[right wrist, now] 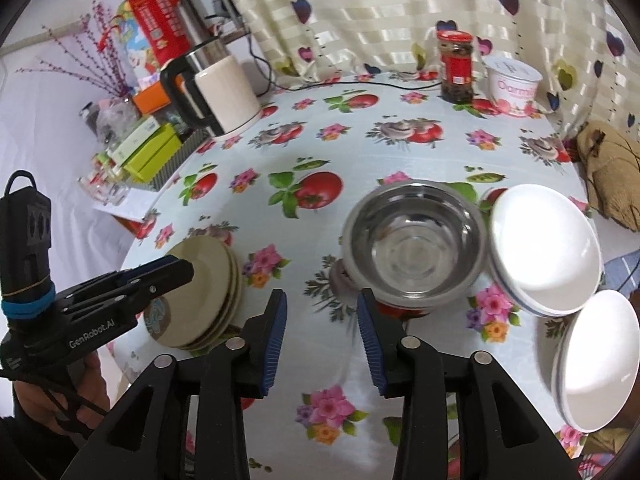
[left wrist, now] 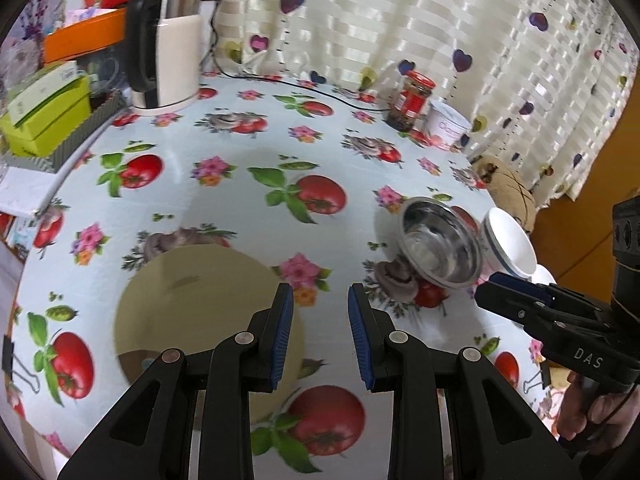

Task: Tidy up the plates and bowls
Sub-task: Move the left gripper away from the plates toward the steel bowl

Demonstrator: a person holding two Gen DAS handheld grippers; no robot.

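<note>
Sorting looks underway: your beige plate stack (right wrist: 200, 296) sits lower left in the right view, steel bowl (right wrist: 414, 240) centre, two white bowls (right wrist: 544, 248) at right, kinds grouped. Your left gripper (left wrist: 320, 336) and right gripper (right wrist: 322, 336) both hover spread apart, empty.

We read "DAS" in pale letters on the black body of the right gripper (left wrist: 496, 286), seen from the left wrist camera. From the right wrist camera, "GenRobot.AI" runs along the side of the left gripper (right wrist: 176, 268), with smaller print beside it too fine to read. The white tub (right wrist: 514, 84) at the far edge of the table carries pink lettering that begins "Darmi"; the rest curves out of sight. Labels on the red-lidded jar (right wrist: 456, 68) and the red box (right wrist: 160, 24) are illegible.
</note>
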